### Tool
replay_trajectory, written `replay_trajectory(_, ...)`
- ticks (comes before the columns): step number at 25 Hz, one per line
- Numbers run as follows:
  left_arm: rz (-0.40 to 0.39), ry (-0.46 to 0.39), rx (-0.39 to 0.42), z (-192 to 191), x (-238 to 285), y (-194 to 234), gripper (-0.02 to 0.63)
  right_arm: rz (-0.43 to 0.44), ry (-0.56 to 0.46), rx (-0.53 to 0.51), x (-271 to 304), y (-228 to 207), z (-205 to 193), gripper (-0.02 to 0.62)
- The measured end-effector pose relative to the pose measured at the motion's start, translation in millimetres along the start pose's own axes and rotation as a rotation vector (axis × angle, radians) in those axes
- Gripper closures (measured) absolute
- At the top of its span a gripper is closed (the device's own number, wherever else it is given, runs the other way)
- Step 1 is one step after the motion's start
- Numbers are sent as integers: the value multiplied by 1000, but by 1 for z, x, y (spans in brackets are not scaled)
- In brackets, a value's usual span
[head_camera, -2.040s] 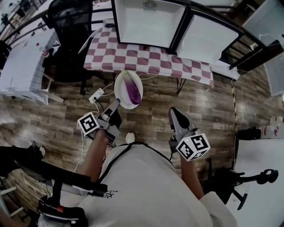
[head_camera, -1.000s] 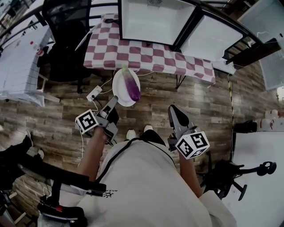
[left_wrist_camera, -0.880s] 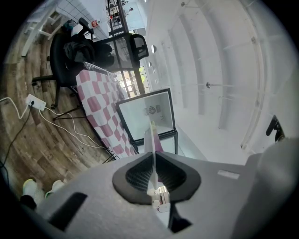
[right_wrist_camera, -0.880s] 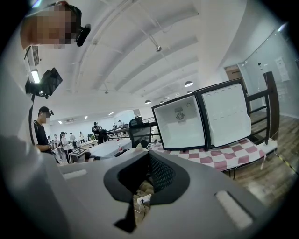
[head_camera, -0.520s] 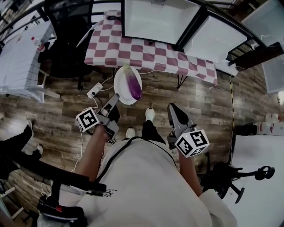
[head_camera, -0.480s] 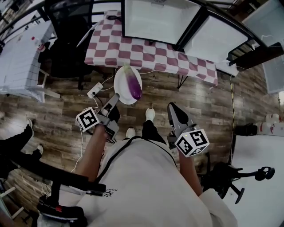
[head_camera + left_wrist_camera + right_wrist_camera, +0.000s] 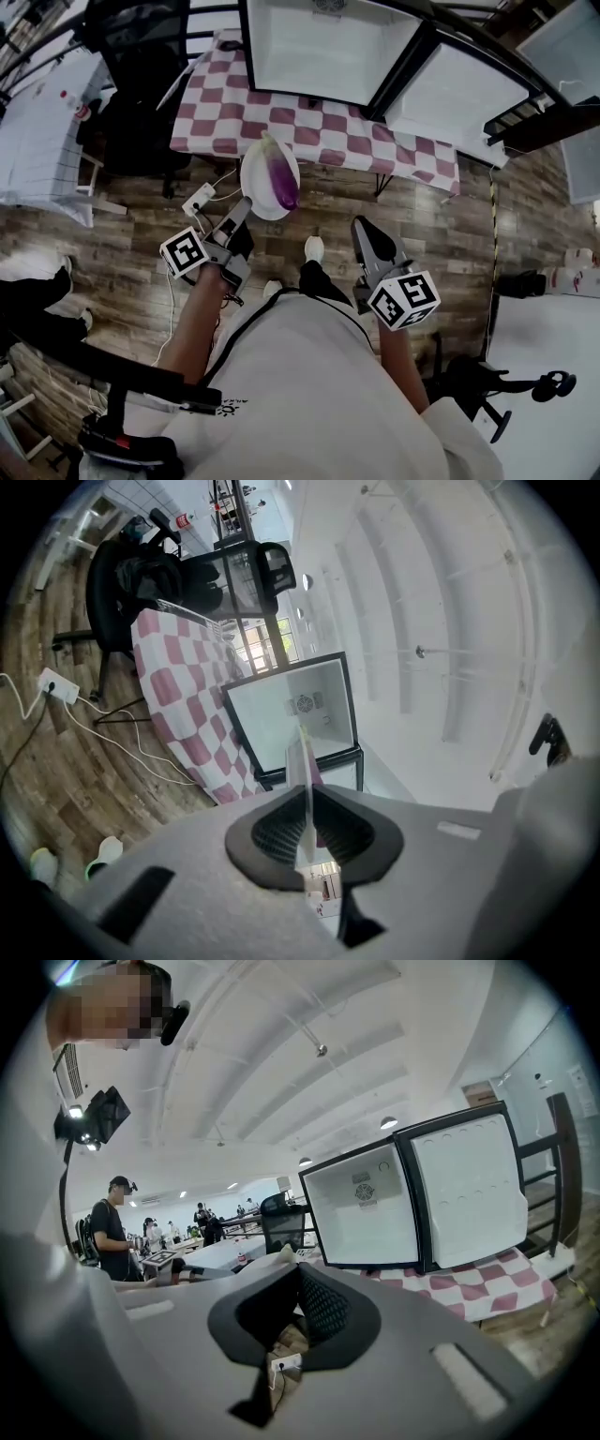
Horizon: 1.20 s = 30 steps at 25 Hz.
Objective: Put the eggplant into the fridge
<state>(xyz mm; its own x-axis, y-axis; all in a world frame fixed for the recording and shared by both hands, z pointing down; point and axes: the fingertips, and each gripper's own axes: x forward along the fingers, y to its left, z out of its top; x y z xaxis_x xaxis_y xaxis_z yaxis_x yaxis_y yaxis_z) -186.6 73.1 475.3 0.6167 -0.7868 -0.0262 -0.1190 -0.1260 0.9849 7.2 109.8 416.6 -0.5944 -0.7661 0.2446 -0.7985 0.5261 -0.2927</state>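
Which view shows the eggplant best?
Head view: the whole eggplant lies on the plate, seen from above. Left gripper view gives at most a purple sliver beside the edge-on plate; right gripper view shows nothing clear of it.

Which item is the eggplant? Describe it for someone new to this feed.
Find the red-and-white checked tablecloth under the white fridge. In front of it the left gripper holds a round white plate by its rim. The eggplant lies on it, the only long purple thing.

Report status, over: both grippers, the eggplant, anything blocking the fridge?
Left gripper shut on rim of round white plate; right gripper shut, empty. Long purple eggplant lies on plate, outside open white fridge. No obstruction seen ahead.
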Motion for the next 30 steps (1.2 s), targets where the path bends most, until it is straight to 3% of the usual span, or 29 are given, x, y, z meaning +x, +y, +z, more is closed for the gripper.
replay_trajectory(14,-31,-34,-1,22,106,-13,575,59,-5,-18,50,-85,55,589)
replay_trajectory(30,-68,-104,-50,10,187,-8,577,131,15,-21,72,-173,79,589)
